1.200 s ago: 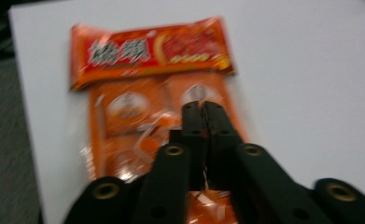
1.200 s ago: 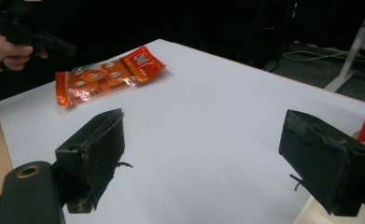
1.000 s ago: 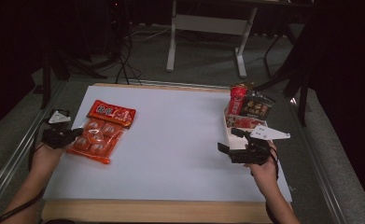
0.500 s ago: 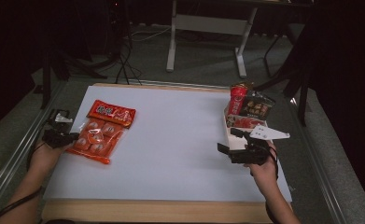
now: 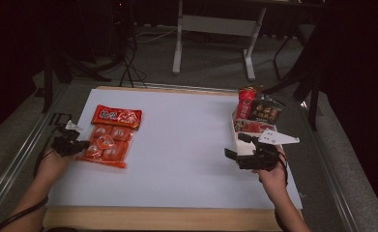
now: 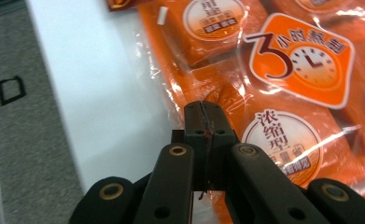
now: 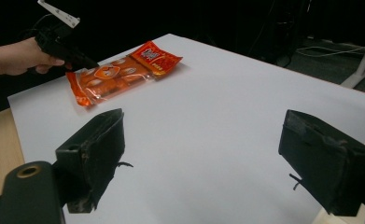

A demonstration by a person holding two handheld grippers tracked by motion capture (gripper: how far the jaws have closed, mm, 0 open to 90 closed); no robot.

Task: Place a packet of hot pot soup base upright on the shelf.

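Jaws of the left gripper (image 6: pixel 203 109) are pressed together, their tips resting over the clear edge of the orange plastic packet of round portions (image 6: pixel 283 88), though whether any film is pinched between them cannot be told. In the high view the left gripper (image 5: pixel 82 143) sits at the packet's (image 5: pixel 107 145) left edge, the person's left hand (image 5: pixel 51 164) behind it at the left rim of the white worktop (image 5: pixel 181 140). The packet lies flat near that left rim, its far end touching or slightly overlapping a smaller red sachet (image 5: pixel 116 116). The right gripper (image 7: pixel 203 154) has its jaws wide apart with nothing between them, hovering above bare white surface; in the high view it (image 5: pixel 231 154) is held by the right hand (image 5: pixel 272 174) near the worktop's right side, well apart from the packet. Just beyond it stand a white tray (image 5: pixel 235 133) holding a red cylindrical can (image 5: pixel 246 102) and a dark snack bag (image 5: pixel 265 112). The right gripper view also shows the packet (image 7: pixel 108 79) and the sachet (image 7: pixel 156 57) far across the worktop (image 7: pixel 227 112).
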